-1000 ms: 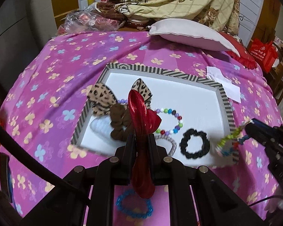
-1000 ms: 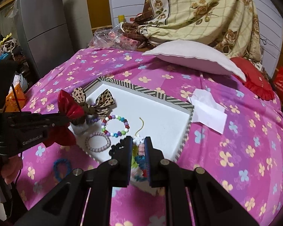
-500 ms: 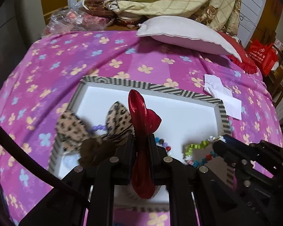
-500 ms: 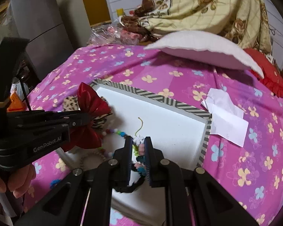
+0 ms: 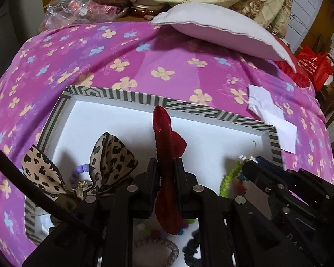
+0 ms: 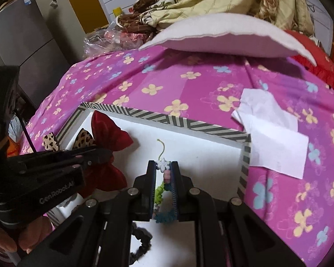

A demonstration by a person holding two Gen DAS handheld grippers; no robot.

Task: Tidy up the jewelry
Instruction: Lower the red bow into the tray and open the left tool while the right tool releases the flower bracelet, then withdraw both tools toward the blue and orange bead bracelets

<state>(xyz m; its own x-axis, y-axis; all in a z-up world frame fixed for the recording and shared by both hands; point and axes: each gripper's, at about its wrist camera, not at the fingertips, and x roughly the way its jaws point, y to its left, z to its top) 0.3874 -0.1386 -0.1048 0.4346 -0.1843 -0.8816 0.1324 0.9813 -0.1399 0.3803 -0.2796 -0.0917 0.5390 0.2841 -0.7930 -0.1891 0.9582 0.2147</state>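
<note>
My left gripper (image 5: 165, 163) is shut on a shiny red bow (image 5: 167, 138) and holds it over the white tray (image 5: 127, 96) with a striped rim. The same red bow (image 6: 109, 138) shows at the left of the right wrist view, in the left gripper (image 6: 106, 153). My right gripper (image 6: 163, 166) is shut on a multicoloured braided bracelet (image 6: 161, 191), over the tray's (image 6: 189, 125) right half. From the left wrist view the right gripper (image 5: 250, 162) sits at the right with the bracelet (image 5: 228, 179) hanging from it. A leopard bow (image 5: 109, 153) lies in the tray's left part.
A black scrunchie (image 6: 141, 248), a beaded bracelet (image 5: 82, 169) and a pinkish woven ring (image 5: 154, 251) lie in the tray. White paper (image 6: 271, 138) lies on the purple flowered cloth (image 5: 167, 62) right of the tray. A white pillow (image 5: 220, 37) lies behind. A hand (image 6: 4, 242) holds the left gripper.
Both grippers have moved forward and down from the tray's near edge to over its inside, each still holding its item. The blue ring on the cloth has left view.
</note>
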